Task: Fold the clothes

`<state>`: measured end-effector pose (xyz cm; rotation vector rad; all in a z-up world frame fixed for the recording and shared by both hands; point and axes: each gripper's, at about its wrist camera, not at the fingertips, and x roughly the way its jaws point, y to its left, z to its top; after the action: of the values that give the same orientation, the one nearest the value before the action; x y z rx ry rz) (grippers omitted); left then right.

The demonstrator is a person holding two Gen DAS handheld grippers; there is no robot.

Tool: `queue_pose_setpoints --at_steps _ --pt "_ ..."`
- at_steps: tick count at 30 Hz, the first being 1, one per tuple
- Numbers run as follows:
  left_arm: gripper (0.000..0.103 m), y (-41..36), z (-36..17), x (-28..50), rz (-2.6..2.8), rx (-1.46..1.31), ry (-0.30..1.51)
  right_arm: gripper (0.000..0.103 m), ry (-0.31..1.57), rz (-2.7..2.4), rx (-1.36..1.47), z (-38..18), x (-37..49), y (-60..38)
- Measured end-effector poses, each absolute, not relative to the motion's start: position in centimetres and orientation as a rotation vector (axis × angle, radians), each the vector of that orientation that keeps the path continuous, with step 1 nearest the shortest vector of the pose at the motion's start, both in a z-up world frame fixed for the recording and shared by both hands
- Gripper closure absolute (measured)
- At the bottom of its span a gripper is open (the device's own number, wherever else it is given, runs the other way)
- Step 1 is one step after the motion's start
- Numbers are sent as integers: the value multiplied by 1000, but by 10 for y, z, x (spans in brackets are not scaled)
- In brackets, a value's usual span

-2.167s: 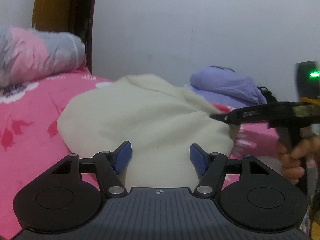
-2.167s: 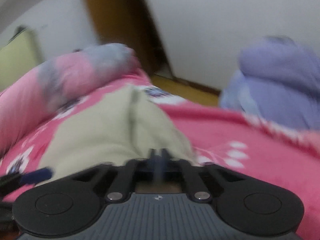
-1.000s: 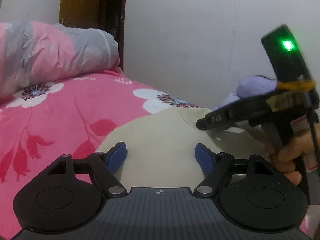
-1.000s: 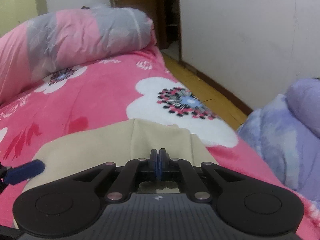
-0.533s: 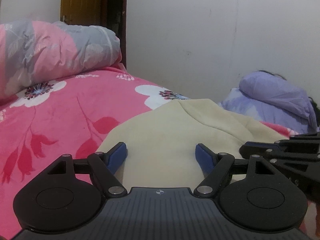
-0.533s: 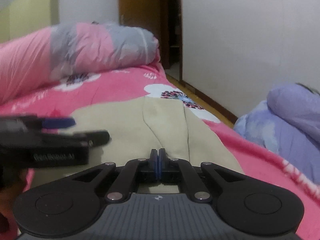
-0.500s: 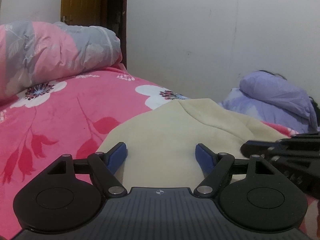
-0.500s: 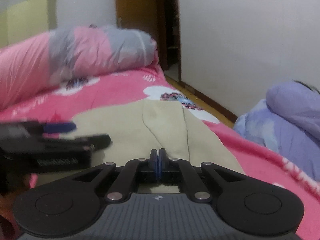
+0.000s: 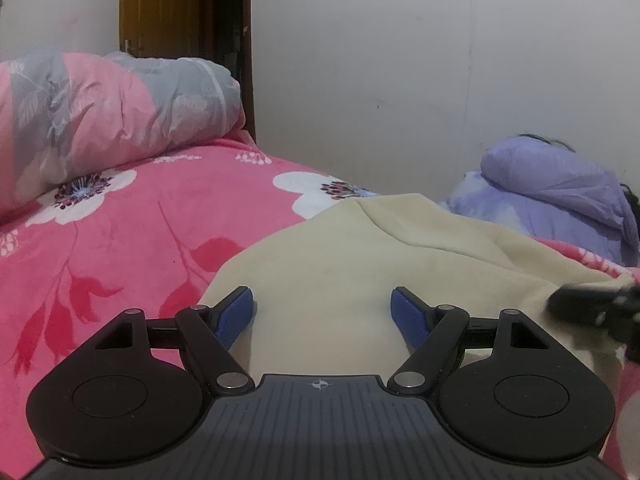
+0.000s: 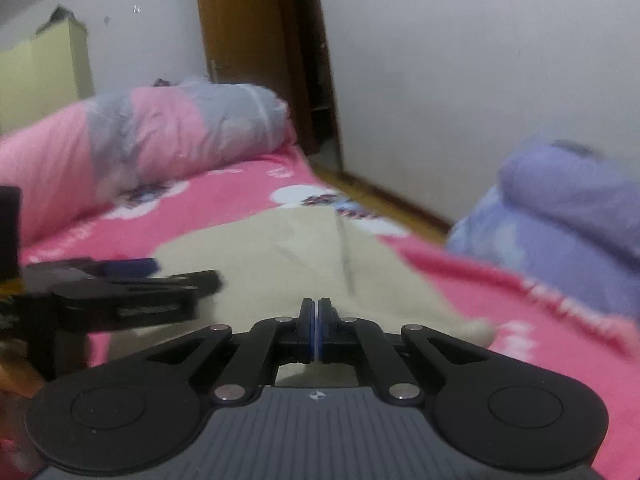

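Walls (image 9: 400,60) of plain white close in a bed whose fuzzy pink flowered blanket (image 9: 132,236) has open room toward the rolled pink-grey quilt (image 9: 100,120). Soft cream garment (image 9: 340,264) lies flat mid-bed, a lilac bundle (image 9: 560,196) beyond it. Left gripper (image 9: 322,312) hovers spread over the garment; right gripper (image 10: 316,330) is pressed together, whether pinching cloth I cannot tell.
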<state>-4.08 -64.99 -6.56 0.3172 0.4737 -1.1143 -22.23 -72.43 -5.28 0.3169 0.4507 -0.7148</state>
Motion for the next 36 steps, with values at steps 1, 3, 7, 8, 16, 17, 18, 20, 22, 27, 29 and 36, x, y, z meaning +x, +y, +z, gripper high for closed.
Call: queue_pose_setpoints --at_steps 1,3,7,8,16,17,18,20,22,27,29,36 --pt "25 -650 -66 -41 -1114 320 471 103 464 -711 320 -58 -221 -728" --pt "25 -650 -65 -42 -1113 326 466 103 464 -716 307 -63 -218 -727" --pt "26 -643 -60 -51 -1115 360 412 103 465 -725 281 -73 -212 -724" --pt "26 -639 -57 -55 -1117 369 395 103 465 -728 274 -75 -210 -724" --pt "26 -611 -42 -80 -1143 375 372 103 441 -723 297 -81 -214 -728" --pt "26 -612 -45 -84 -1144 389 382 103 438 -724 296 -81 -214 -728" --pt "26 -612 -49 -87 -1143 404 395 103 434 -725 299 -81 -214 -728" --pt "25 -614 -58 -90 -1131 425 417 103 423 -723 307 -82 -216 -728" --pt "25 -615 -65 -95 -1111 440 401 103 414 -718 318 -82 -217 -730" --pt "24 -617 -66 -98 -1090 441 401 103 399 -701 346 -83 -221 -734" --pt "23 -617 -67 -99 -1085 443 398 103 392 -696 355 -83 -222 -736" --pt "23 -617 -67 -99 -1077 441 404 103 390 -696 351 -84 -222 -735"
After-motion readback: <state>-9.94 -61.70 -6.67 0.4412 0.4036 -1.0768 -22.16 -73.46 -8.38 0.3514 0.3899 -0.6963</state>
